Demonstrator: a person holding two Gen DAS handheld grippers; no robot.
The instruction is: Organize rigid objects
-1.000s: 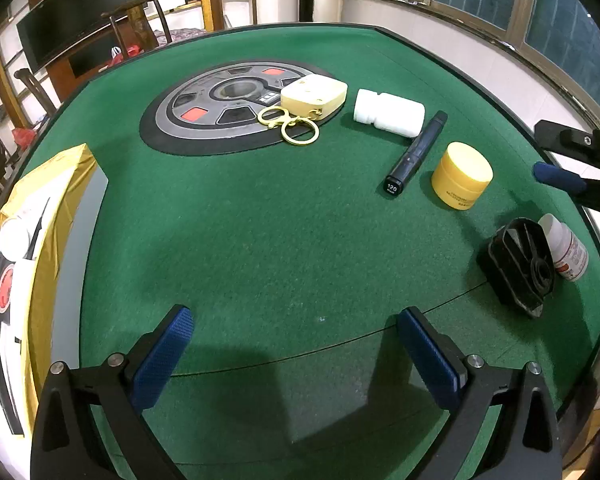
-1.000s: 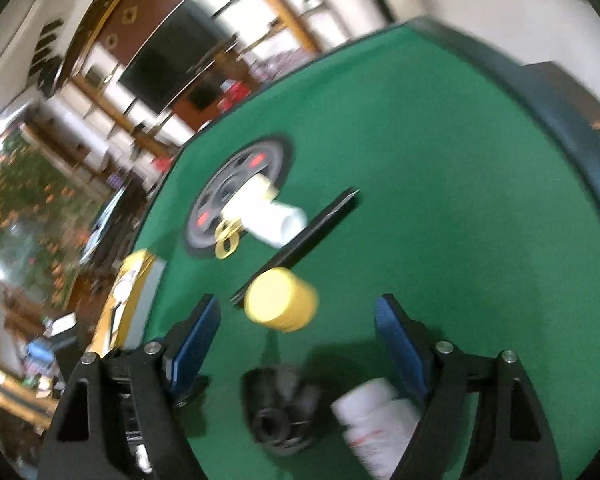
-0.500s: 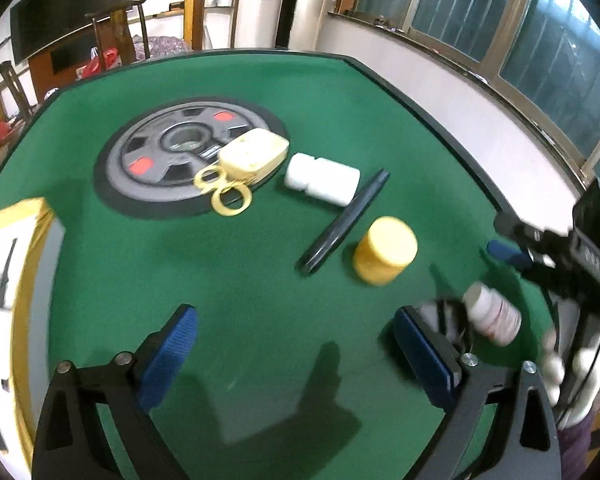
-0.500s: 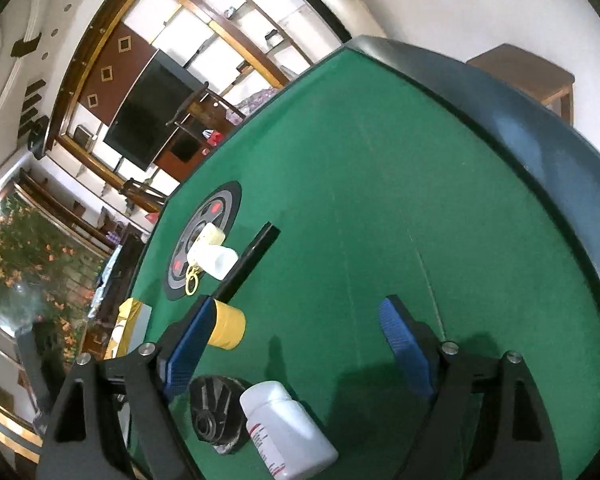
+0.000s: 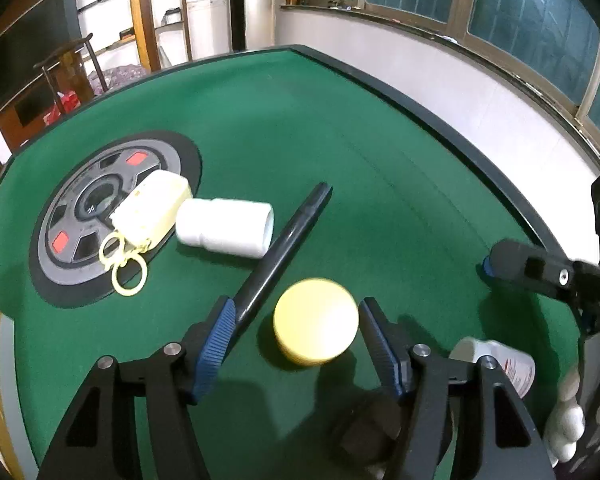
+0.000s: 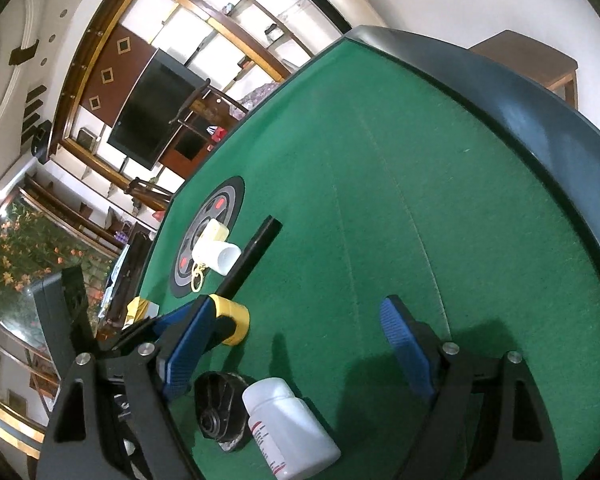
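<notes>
The yellow jar (image 5: 315, 327) is seen on the green table (image 5: 380, 168), framed between the parted fingers of the left gripper (image 5: 296, 336), apart from both pads. A black pen (image 5: 284, 248) lies just beside it. The right gripper (image 6: 296, 344) is spread wide near the table's right edge, holding nothing.
</notes>
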